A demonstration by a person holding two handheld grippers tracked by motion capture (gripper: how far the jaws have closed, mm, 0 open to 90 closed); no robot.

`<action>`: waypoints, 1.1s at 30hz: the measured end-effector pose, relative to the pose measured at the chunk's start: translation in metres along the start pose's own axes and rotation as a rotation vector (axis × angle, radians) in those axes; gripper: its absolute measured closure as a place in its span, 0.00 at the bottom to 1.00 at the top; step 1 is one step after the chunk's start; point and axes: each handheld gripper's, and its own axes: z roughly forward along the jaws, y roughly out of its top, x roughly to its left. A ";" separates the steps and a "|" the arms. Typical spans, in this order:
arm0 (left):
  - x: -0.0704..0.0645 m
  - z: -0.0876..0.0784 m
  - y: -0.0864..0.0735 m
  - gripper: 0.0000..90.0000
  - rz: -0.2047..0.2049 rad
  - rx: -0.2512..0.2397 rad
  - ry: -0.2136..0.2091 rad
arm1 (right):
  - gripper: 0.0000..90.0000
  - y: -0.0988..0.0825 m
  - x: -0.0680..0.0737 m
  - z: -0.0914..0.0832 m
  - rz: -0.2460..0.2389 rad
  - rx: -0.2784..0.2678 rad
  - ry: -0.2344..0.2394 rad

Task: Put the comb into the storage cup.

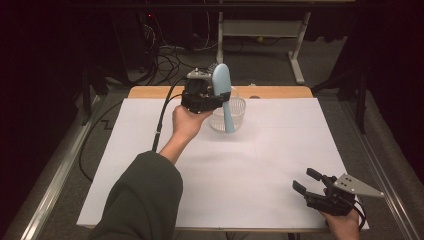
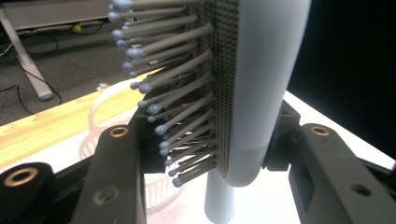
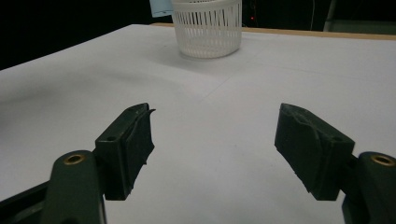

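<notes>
From above, the left claw (image 1: 212, 95) grips a pale blue hairbrush (image 1: 223, 95) upright over the white basket (image 1: 237, 114), its own camera shows bristles (image 2: 173, 102) squeezed between its jaws, and the right claw (image 3: 215, 149) gapes wide, basket (image 3: 207, 28) well ahead.

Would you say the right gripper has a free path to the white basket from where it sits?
Probably yes: the right gripper stands open over bare table, though the hairbrush in the left gripper hangs over the basket.
</notes>
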 end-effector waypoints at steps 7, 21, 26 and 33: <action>0.005 0.006 0.005 0.58 -0.027 0.000 0.003 | 0.31 0.000 -0.001 0.000 0.009 -0.005 -0.004; 0.013 0.010 0.019 0.57 -0.048 -0.031 0.046 | 0.31 0.000 0.002 0.001 -0.017 0.011 -0.007; 0.013 0.012 0.024 0.57 -0.039 -0.035 0.062 | 0.31 0.000 0.001 0.001 -0.015 0.010 -0.008; 0.016 0.017 0.030 0.57 -0.050 -0.040 0.073 | 0.31 0.000 0.001 0.001 -0.014 0.009 -0.006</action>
